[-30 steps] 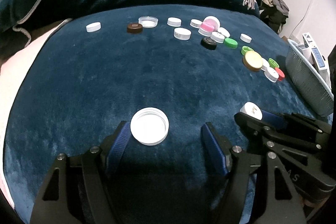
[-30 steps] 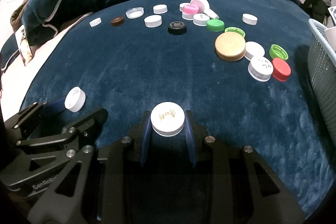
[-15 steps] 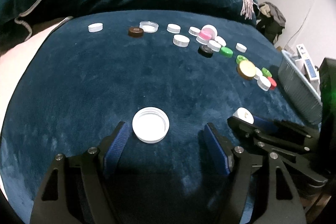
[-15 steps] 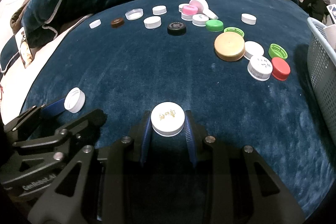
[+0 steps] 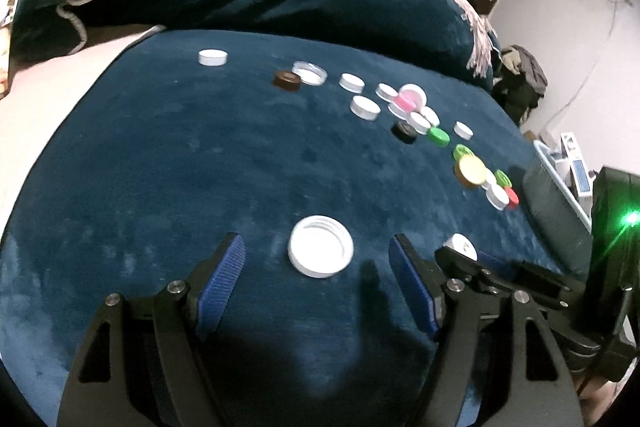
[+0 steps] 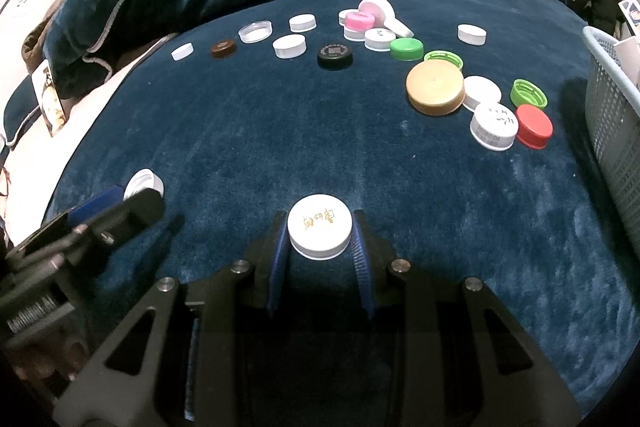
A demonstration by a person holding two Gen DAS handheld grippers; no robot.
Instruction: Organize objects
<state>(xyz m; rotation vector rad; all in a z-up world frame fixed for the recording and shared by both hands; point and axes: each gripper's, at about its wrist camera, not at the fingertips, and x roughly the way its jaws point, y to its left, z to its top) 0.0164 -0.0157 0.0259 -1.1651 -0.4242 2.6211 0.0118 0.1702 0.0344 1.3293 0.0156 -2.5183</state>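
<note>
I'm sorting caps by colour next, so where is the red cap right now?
In the right wrist view the red cap lies far right on the blue blanket, touching a printed white cap, near the basket.

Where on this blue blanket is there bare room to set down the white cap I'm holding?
Bare velvet lies between the held white printed cap and the black cap, left of the gold lid. The far row, and the cluster between gold lid and red cap by the basket, are crowded.
</note>
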